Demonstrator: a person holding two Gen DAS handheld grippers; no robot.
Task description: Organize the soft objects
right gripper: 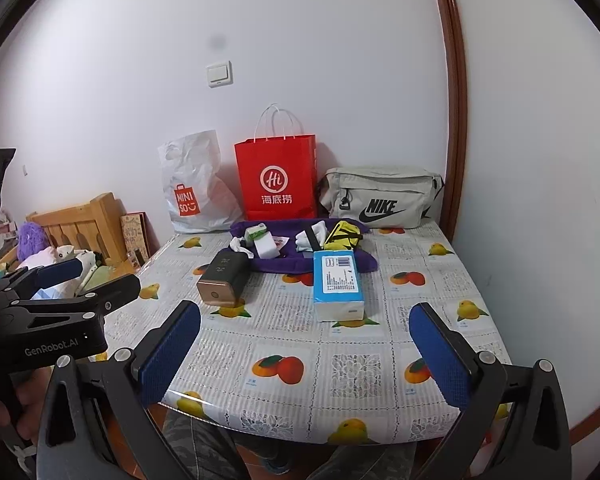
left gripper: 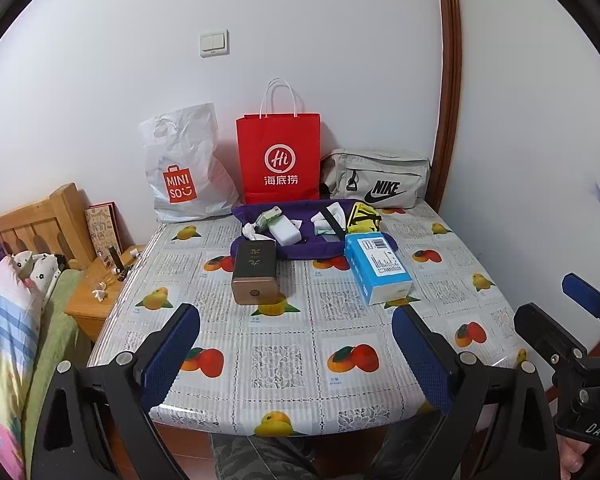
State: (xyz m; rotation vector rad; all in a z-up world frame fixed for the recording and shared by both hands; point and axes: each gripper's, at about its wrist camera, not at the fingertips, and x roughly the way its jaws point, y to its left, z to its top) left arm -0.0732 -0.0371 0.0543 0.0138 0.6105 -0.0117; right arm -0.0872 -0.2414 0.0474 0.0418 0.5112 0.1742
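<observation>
A purple cloth organizer (left gripper: pixel 300 250) (right gripper: pixel 278 262) lies open at the far side of the table. In it are a white pack (left gripper: pixel 285 232) (right gripper: pixel 266 249), white socks (left gripper: pixel 332 218) (right gripper: pixel 312 236) and a yellow-black item (left gripper: pixel 363 216) (right gripper: pixel 342 237). A blue-white tissue pack (left gripper: pixel 378 267) (right gripper: pixel 338 284) and a dark box with a gold end (left gripper: pixel 255 272) (right gripper: pixel 225 280) lie in front of it. My left gripper (left gripper: pixel 296 354) and right gripper (right gripper: pixel 306 350) are open and empty, above the table's near edge.
The table (left gripper: pixel 284 360) has a fruit-print cover. A Miniso bag (left gripper: pixel 184 172), a red paper bag (left gripper: pixel 279 160) and a grey Nike bag (left gripper: pixel 378 178) stand against the wall. A bed (left gripper: pixel 8 320) and a wooden nightstand (left gripper: pixel 96 300) are to the left.
</observation>
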